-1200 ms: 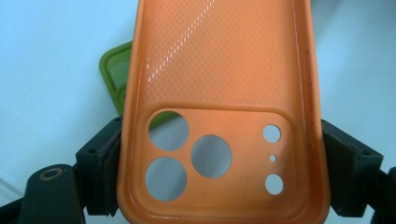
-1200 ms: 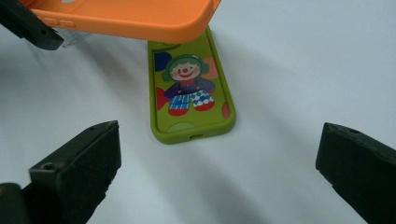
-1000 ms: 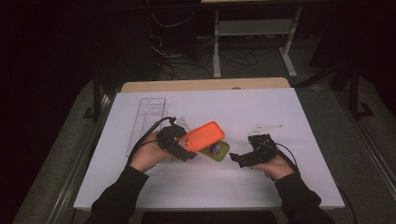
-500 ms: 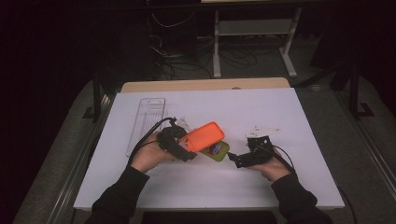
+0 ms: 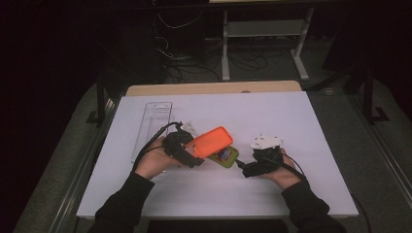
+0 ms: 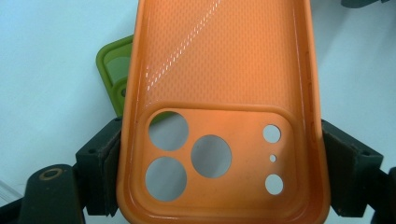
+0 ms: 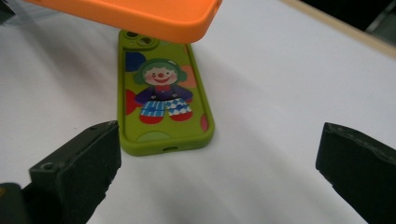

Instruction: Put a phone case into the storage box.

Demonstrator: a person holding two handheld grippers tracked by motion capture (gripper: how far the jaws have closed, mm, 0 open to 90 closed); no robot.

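Note:
An orange phone case (image 5: 211, 141) hangs tilted above the white table, clamped at its camera end by my left gripper (image 5: 187, 151). In the left gripper view the two black jaws press on both long edges of the orange case (image 6: 219, 112), hollow side facing the camera. Under it lies a green phone case (image 7: 161, 105) with a clown picture, flat on the table (image 5: 272, 111); its far end is hidden beneath the orange one. My right gripper (image 5: 241, 169) stands open just right of the green case (image 5: 224, 156), jaws wide apart and pointing at its near end.
A clear plastic tray (image 5: 151, 127) lies at the table's left. The white sheet stretches bare to the right and back. A wooden table edge (image 5: 214, 88) runs along the rear, with cables and a rack on the dark floor beyond.
My right hand has crept a little to the left, toward the green case. The left hand and the orange case have stayed where they were.

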